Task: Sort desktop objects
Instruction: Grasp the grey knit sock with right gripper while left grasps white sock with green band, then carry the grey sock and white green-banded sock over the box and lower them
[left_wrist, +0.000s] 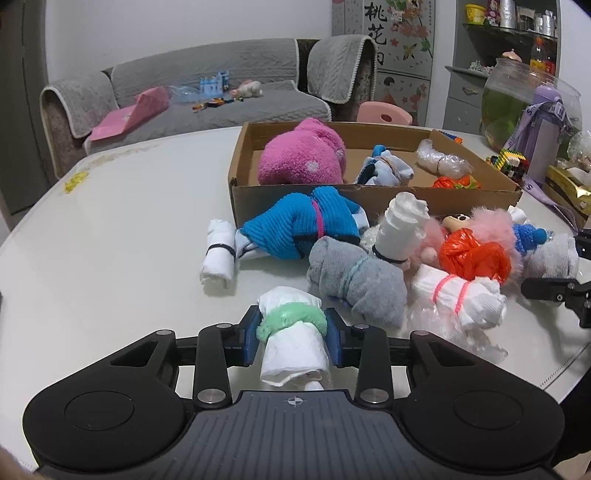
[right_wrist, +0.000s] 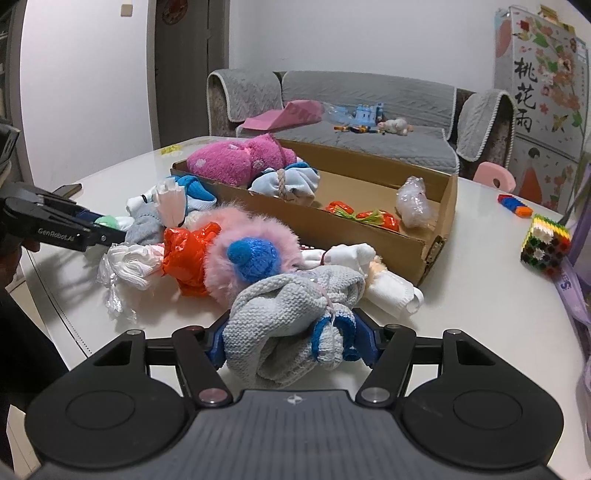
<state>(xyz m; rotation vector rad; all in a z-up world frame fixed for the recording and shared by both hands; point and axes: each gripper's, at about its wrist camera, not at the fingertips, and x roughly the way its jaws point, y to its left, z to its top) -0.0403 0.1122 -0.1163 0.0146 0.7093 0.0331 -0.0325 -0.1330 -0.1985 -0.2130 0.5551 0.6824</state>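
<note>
Bench (left_wrist: 110, 221) crowded before a grey sofa (left_wrist: 207, 92); left gripper (left_wrist: 291, 334) pinches a white roll (left_wrist: 291, 354), right gripper (right_wrist: 291, 341) pinches a grey knit bundle (right_wrist: 280, 314).

Grey sofa (right_wrist: 369, 107), glass jar (left_wrist: 517, 99) and decorated screen (right_wrist: 543, 92) behind

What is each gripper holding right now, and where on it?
Left gripper: the white roll, clamped at its green band. Right gripper: the grey knit bundle, pinched across its near end.

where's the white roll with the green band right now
In the left wrist view, bottom centre: the white roll sits between the left gripper's pads, on the table just in front of the grey sock bundle.
</note>
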